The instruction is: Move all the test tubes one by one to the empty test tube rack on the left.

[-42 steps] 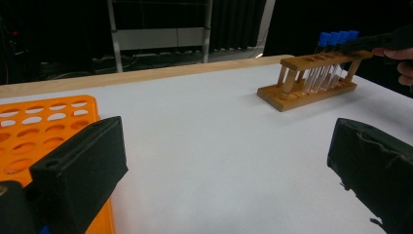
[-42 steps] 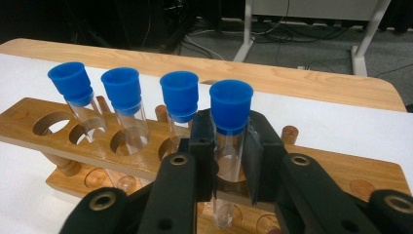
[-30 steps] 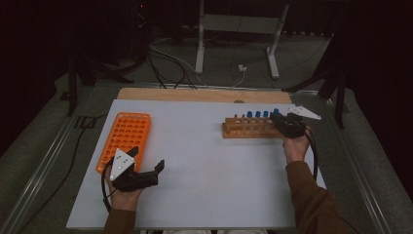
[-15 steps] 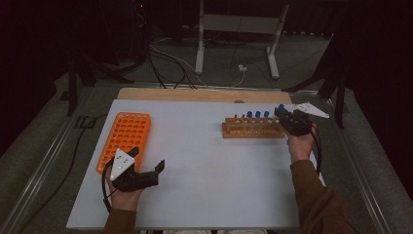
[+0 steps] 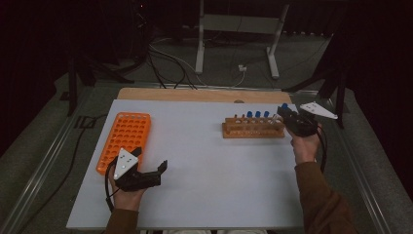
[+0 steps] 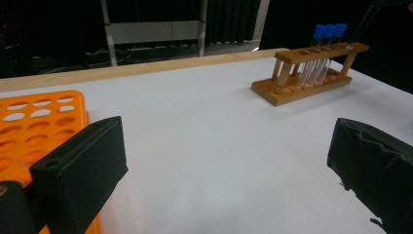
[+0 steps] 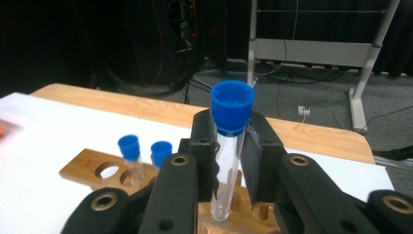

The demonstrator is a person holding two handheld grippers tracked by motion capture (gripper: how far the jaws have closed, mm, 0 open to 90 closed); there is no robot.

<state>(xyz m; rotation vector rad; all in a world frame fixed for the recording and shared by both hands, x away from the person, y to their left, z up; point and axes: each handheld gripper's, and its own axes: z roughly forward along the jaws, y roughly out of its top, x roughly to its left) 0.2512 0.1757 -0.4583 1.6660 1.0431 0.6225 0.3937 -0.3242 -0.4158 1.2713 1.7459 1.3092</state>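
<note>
Blue-capped clear tube (image 7: 228, 146), orange rack (image 5: 125, 139)

The high view looks forward and down over the whole table (image 5: 204, 195). Each gripper view sits low behind its own jaws, close in (both, like the high view, take in the wooden rack (image 6: 307, 73)).

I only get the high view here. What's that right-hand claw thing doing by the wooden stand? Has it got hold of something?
Observer: Yes. The right gripper is shut on a clear test tube with a blue cap.
Operator: Is the tube out of the stand?
Observer: Not fully; its bottom sits at a hole of the wooden rack.
Operator: And the other claw?
Observer: The left gripper is open, nothing between its jaws, with the orange rack beside it.
</note>
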